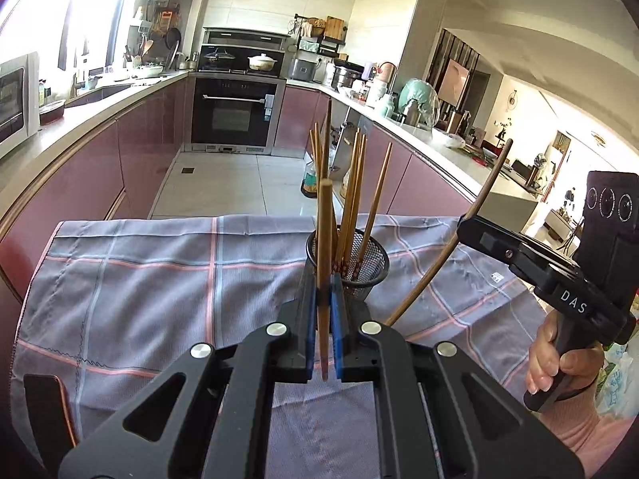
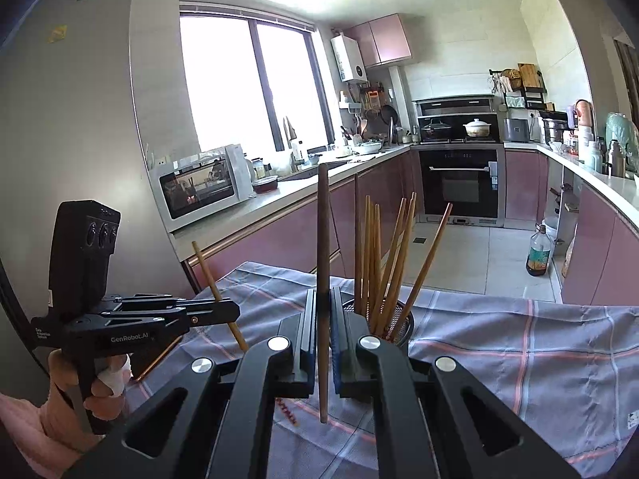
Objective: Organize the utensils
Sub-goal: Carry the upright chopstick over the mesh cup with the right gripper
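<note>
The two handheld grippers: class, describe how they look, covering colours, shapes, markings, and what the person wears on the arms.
Both grippers are black, with angular link arms showing cut-out openings, silver round pivot bolts and blue pads on flat fingers. The right gripper has "DAS" in white on its body; the left gripper reads "GenRobot.AI". Each carries an upright black box with three round lenses and a black pistol handle. Both sleeves are pink.
</note>
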Demonstrator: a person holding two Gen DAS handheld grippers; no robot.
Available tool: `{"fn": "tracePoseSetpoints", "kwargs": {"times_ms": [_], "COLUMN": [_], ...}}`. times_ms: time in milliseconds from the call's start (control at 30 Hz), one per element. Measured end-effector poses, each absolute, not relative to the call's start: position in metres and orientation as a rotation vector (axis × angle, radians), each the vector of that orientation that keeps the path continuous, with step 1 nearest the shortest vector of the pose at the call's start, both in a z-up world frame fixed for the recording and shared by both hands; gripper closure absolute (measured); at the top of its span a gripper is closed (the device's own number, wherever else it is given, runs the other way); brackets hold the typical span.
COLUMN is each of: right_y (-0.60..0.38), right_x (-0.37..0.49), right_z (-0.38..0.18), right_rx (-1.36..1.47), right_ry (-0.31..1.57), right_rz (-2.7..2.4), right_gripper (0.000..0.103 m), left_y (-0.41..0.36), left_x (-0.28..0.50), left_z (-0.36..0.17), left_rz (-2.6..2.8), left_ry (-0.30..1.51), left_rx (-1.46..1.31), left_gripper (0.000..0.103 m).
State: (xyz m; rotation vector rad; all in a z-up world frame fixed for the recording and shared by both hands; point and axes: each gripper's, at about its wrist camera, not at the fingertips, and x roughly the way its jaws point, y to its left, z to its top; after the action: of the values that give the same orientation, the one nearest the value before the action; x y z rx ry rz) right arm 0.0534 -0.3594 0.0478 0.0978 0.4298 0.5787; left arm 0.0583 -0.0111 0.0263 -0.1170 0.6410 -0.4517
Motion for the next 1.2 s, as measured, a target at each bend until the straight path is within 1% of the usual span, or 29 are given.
{"fn": "tracePoseSetpoints", "kwargs": {"times_ms": [500, 1000, 1200], "right_y": [-0.363, -0.368, -0.373], "right_x": [0.058, 0.066, 0.075], "right_z": [0.064, 0.093, 0.102], "right_rx": [0.092, 0.084, 0.100], "right_ry": [0.391, 0.316, 0.294], "right_rz": [0.575, 0.575, 0.572], "right_gripper": [0.098, 0.098, 0.098], "left_y": [-0.010, -0.027, -0.037], "left_x": [0.059, 0.067, 0.074], "left_z": [0.062, 0.115, 0.128], "left_rz": [-0.459, -0.465, -0.467], "left_ry": [0.572, 0.471, 0.452], "left_rx": [-0.125, -0.099, -0.090], "left_gripper": [0.096, 0.096, 0.096]}}
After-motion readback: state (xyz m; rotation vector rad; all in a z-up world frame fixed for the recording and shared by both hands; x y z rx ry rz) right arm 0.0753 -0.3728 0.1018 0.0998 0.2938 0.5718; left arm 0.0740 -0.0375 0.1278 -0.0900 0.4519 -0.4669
